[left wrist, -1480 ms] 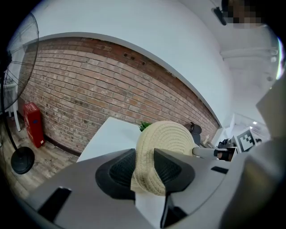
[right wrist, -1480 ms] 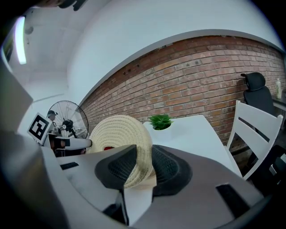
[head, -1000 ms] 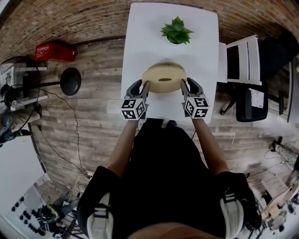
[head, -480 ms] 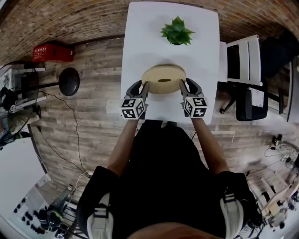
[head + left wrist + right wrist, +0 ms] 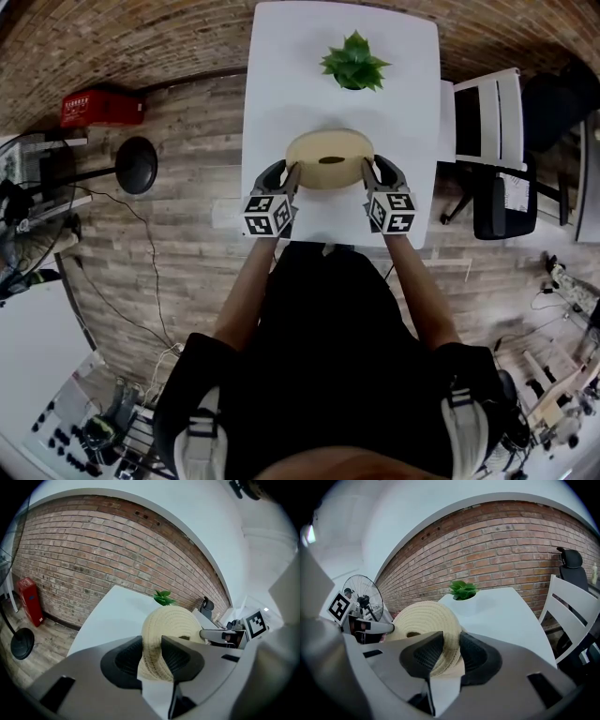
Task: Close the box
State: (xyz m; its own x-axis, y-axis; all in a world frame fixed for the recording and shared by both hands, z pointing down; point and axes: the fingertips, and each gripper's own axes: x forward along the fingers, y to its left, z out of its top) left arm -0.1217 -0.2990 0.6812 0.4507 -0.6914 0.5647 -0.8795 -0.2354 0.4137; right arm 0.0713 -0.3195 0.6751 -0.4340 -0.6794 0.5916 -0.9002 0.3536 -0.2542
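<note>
The left tongs [image 5: 292, 174] and right tongs [image 5: 368, 172] each clamp an edge of the woven lid [image 5: 330, 150] over the table [image 5: 281, 75]. This looks like the lowering step. Next, seat it level, then release.

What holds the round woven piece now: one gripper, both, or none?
Held by both. The left gripper is shut on one rim of the woven piece, the right gripper on the opposite rim.

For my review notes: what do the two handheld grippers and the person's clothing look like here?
Both the left gripper and right gripper have grey bodies, dark textured pads and a cube of black-and-white square markers. The person wears a black top.
</note>
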